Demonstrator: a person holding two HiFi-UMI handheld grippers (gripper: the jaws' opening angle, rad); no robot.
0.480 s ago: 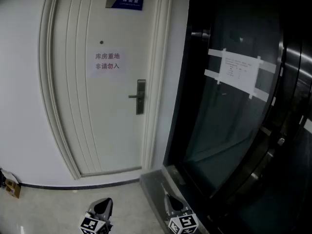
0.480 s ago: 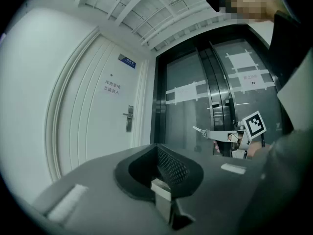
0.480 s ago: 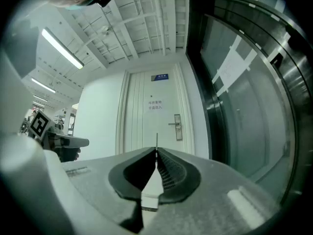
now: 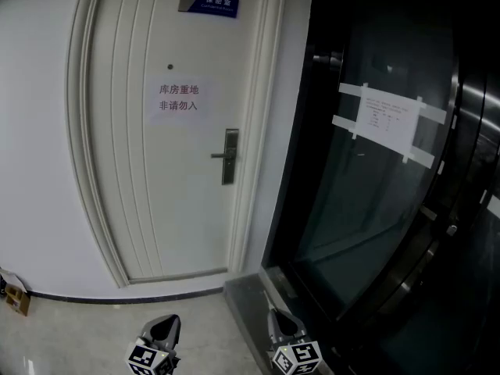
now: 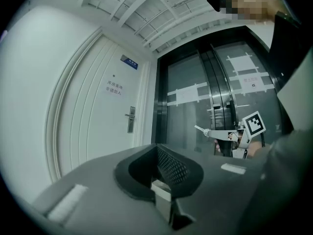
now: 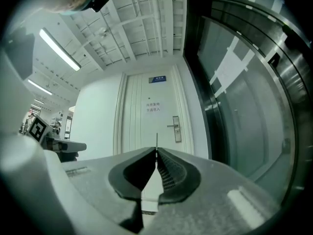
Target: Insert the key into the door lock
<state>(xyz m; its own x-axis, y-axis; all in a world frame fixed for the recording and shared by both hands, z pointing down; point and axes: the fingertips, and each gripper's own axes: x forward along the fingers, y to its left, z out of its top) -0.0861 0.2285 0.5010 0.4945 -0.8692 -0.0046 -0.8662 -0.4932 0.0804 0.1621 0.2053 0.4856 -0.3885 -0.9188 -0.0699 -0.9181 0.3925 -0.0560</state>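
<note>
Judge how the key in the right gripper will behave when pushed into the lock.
The key looks thin and metal: probably stiff and light. The right gripper pinches only its end, so it could pivot or slip if it meets the lock off-line.

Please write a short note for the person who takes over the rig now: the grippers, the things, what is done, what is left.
Right gripper: shut on the key, blade pointing toward the door.
Left gripper: shut, empty.
Lock plate sits on the white door, well ahead of both grippers, untouched.
Done: key gripped.
Left: approach, align the key with the lock, insert it.
</note>
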